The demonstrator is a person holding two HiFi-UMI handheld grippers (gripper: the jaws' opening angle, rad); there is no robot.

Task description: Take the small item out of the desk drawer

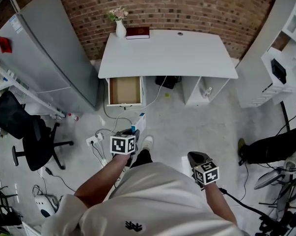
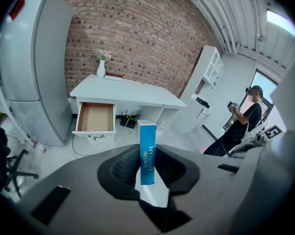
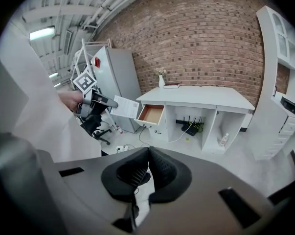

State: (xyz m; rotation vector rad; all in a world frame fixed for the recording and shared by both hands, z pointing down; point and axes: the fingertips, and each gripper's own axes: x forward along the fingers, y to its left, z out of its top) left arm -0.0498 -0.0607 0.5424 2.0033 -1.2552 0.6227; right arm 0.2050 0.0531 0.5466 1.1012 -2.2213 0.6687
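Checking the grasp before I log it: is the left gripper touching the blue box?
Touching. The left gripper view shows the blue box clamped upright between the left gripper fingers, both pressed against its sides.

"HYNAUT" on blue box (image 2: 147,153)

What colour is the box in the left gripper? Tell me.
Blue front with white side, the box; clearest in the left gripper view.

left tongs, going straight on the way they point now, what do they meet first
Likely the front edge of the white desk, just right of the open drawer; the way looks free. The blue box in the left tongs would touch first.
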